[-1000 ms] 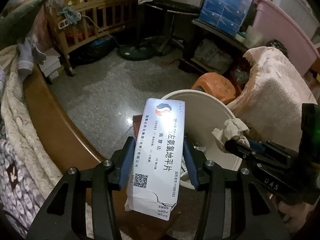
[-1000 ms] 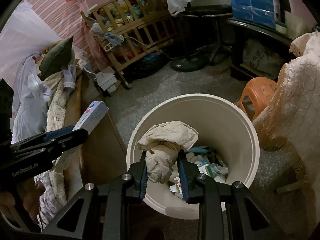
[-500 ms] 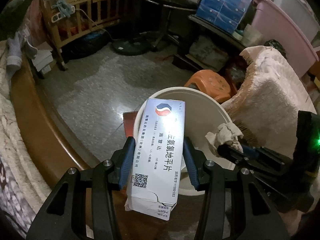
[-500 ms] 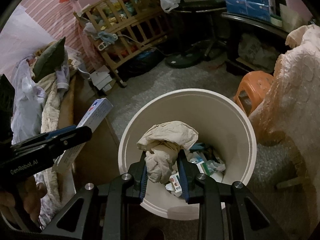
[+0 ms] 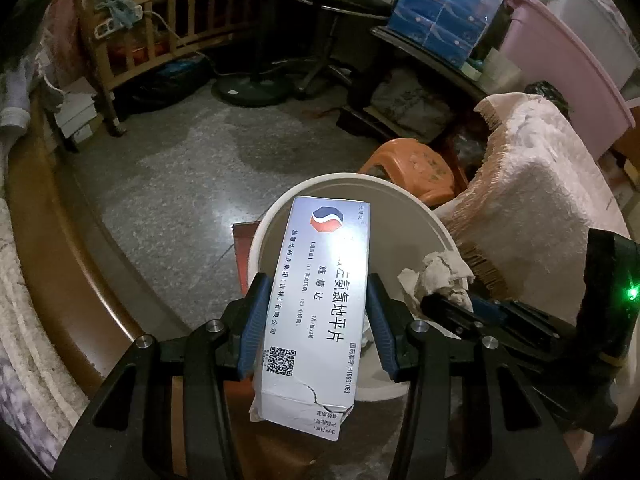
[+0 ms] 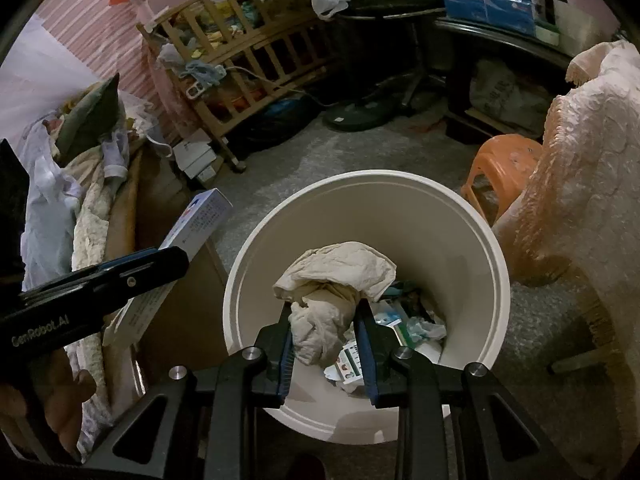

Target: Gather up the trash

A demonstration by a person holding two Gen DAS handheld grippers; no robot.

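Observation:
My left gripper [image 5: 316, 316] is shut on a white medicine box [image 5: 320, 300] with blue print, held over the near rim of a white trash bin [image 5: 432, 224]. The box also shows in the right wrist view [image 6: 196, 224], left of the bin [image 6: 480, 240]. My right gripper [image 6: 324, 332] is shut on a crumpled beige tissue [image 6: 332, 280], held above the bin's open mouth. In the left wrist view the tissue [image 5: 436, 276] and the right gripper [image 5: 460, 308] sit at the bin's right side. Paper scraps and packets [image 6: 404, 324] lie in the bin.
An orange plastic stool [image 5: 412, 164] stands behind the bin. A pink fringed blanket [image 5: 540, 200] drapes on the right. A curved wooden bed edge [image 5: 72, 240] runs on the left. A wooden crib [image 5: 160, 28], fan base [image 5: 248, 92] and pink tub [image 5: 568, 60] line the back.
Both grippers have moved closer over the bin with their loads still held. The box now overlaps the bin's rim in the left wrist view.

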